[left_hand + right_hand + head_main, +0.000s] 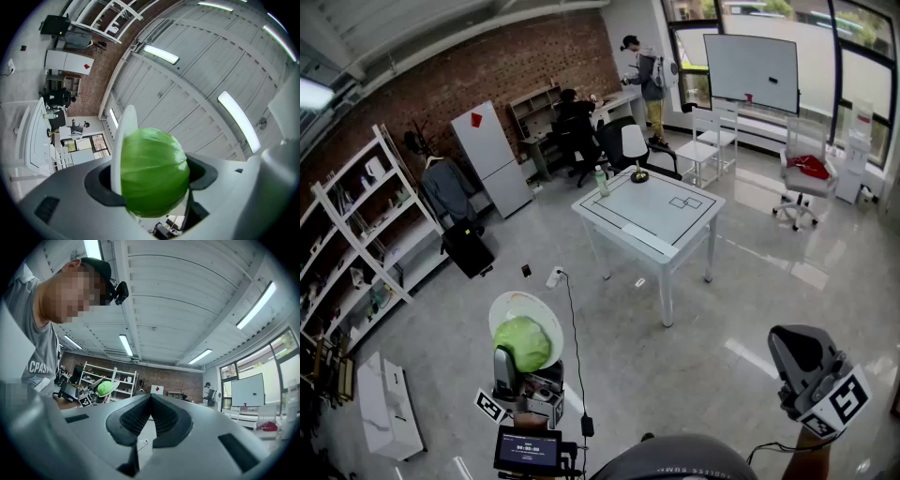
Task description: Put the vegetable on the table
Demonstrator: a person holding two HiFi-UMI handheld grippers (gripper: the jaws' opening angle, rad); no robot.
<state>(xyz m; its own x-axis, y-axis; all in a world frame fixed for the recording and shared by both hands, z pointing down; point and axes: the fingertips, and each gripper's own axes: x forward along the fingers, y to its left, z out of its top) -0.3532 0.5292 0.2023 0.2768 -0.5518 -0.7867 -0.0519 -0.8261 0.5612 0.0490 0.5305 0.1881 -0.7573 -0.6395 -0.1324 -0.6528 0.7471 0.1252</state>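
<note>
A round green cabbage (523, 343) sits between the jaws of my left gripper (521, 360), low at the left of the head view. The gripper tilts upward, and a white plate (525, 311) stands on edge against the cabbage. In the left gripper view the cabbage (154, 166) fills the gap, the plate's rim (123, 140) lies against one jaw, and the left gripper (151, 187) is shut on both. My right gripper (789, 341) hangs at the lower right, shut and holding nothing (150, 399). The white table (649, 202) stands ahead, mid-room.
On the table stand a bottle (602, 181) and a small lamp (636, 155). White shelves (356, 234) line the left wall. White chairs (709, 141), a whiteboard (752, 71) and two people at desks are at the back. A white box (389, 405) and a cable (574, 328) lie on the floor.
</note>
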